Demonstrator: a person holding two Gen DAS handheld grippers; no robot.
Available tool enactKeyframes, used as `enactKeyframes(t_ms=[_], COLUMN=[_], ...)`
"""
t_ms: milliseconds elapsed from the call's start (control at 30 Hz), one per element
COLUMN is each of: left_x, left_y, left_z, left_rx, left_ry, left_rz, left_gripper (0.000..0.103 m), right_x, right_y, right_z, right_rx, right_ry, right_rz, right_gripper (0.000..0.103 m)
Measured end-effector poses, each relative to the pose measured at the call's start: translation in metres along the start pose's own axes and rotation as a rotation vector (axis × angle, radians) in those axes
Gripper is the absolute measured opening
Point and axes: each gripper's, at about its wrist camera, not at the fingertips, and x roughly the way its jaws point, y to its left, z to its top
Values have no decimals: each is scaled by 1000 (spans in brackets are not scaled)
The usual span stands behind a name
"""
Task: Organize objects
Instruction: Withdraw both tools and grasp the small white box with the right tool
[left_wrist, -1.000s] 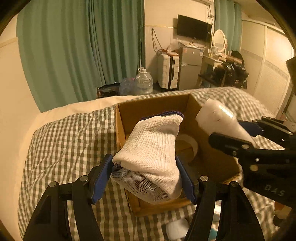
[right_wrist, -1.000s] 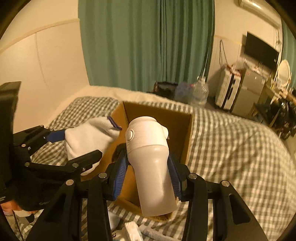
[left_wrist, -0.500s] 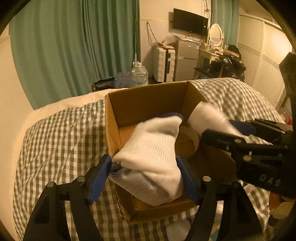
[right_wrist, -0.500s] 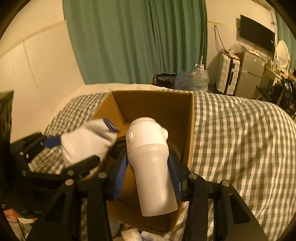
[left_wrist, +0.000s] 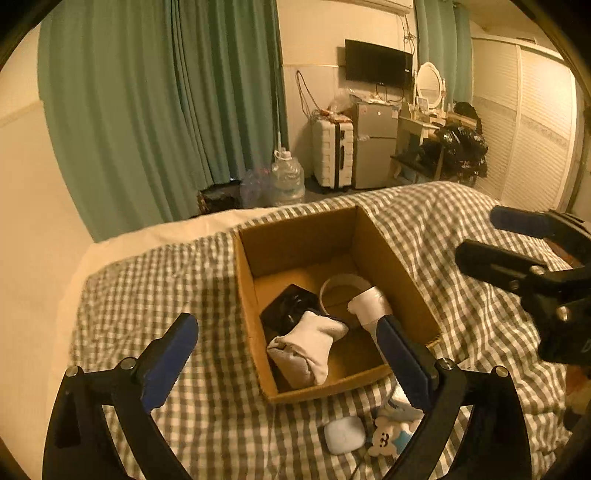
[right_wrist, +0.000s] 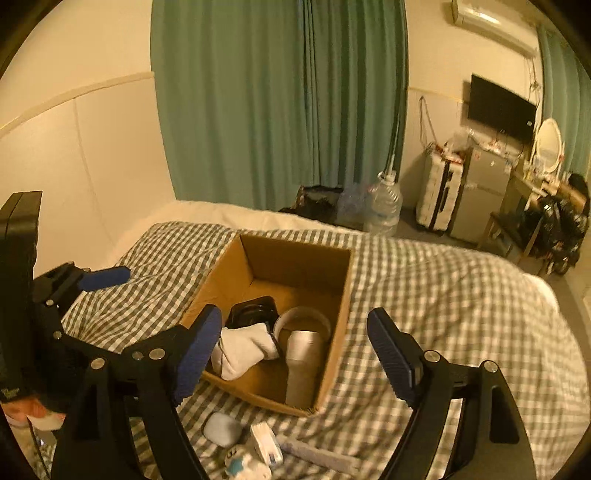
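Note:
An open cardboard box (left_wrist: 255, 266) (right_wrist: 343, 295) sits on the checked bed. Inside lie a folded white sock (left_wrist: 308, 349) (right_wrist: 243, 349), a white bottle (left_wrist: 369, 304) (right_wrist: 303, 365), a roll of tape (left_wrist: 343, 286) (right_wrist: 303, 315) and a black object (left_wrist: 288, 308) (right_wrist: 253, 310). My left gripper (left_wrist: 290, 354) is open and empty, above the box's near side. My right gripper (right_wrist: 295, 356) is open and empty, above the box's near right; it also shows at the right of the left wrist view (left_wrist: 532, 251).
In front of the box lie a small white case (left_wrist: 345, 434) (right_wrist: 221, 428), a bear-print item (left_wrist: 386, 437) (right_wrist: 238, 461), a small carton (right_wrist: 266, 443) and a tube (right_wrist: 317, 456). Beyond the bed: green curtains, a water jug (left_wrist: 286, 177), a suitcase, a fridge.
Both grippers opened and pulled back up. The sock and the white bottle dropped into the box and now lie there.

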Motion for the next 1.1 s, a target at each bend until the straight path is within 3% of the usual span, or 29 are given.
enactKeyframes(t_ms=[300,633,800,1100], left_x=[-64,-117,-123,-90], left_y=[1,-4,-12,-29], left_z=[4,-5,-23,-56], left_rx=[-43,-49,-38,-67], left_ry=[-60,-92,-89,-40], left_rz=[32,50,45,57], left_gripper=[102,103,103,103], right_x=[-72,-124,-129,-77], right_y=[2,11,12,16], right_z=[10,6,-14,-64], right_rx=[-33,-113,-142,-221], right_ry=[-72,-99,-102,30], right_rz=[-72,-85,-70,-11], right_gripper=[99,101,101,101])
